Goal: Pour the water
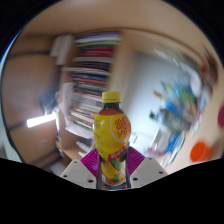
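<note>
Tool clamped on a capped yellow-lidded bottle, held upright before bookshelves; pouring apparently not yet begun.

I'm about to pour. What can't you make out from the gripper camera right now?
- Bottle: its base is hidden between the fingers, and the label print is too small to read.
- Cup or glass to pour into: none identifiable in the gripper view.
- Shelves and the clutter beyond the bottle: smeared by motion blur.
- Orange object: blurred, unidentifiable.

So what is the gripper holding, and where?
The gripper holds a yellow-capped drink bottle, gripped on its lower body between the pink pads.
</note>
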Tool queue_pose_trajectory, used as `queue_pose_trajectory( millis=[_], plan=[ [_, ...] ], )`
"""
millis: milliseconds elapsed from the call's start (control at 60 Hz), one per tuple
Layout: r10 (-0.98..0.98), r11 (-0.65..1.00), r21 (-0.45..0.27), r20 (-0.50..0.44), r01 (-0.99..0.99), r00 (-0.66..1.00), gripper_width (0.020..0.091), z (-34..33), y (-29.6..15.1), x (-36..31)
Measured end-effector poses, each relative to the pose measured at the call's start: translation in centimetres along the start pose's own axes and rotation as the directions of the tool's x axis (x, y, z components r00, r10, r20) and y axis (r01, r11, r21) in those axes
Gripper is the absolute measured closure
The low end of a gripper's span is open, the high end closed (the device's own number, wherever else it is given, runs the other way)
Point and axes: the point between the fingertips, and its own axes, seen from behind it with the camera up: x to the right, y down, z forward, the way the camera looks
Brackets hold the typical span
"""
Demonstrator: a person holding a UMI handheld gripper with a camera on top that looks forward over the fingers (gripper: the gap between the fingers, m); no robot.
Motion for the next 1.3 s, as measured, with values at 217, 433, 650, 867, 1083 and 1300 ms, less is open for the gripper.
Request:
queue_pose_trajectory(
  millis=[217,433,650,867,1083,1300],
  plan=[
    [-0.728,0.650,0.071,-0.229,0.757,0.646,0.0767,-4.3,-13.8,0.2],
    [-0.853,0.451,-0.251,-0.404,0.857,0.331,0.0757,-9.4,-17.9,19.8],
    [-0.858,0.475,-0.334,-0.381,0.815,0.344,0.0756,-9.4,-14.2,27.0],
    [-0.892,0.425,-0.399,-0.336,0.813,0.302,0.0748,-8.7,-12.3,29.9],
    [-0.891,0.425,-0.407,-0.342,0.808,0.297,0.0662,-8.7,-12.1,30.1],
    [-0.882,0.456,-0.456,-0.347,0.764,0.318,0.0245,-10.1,-11.6,30.6]
  ],
)
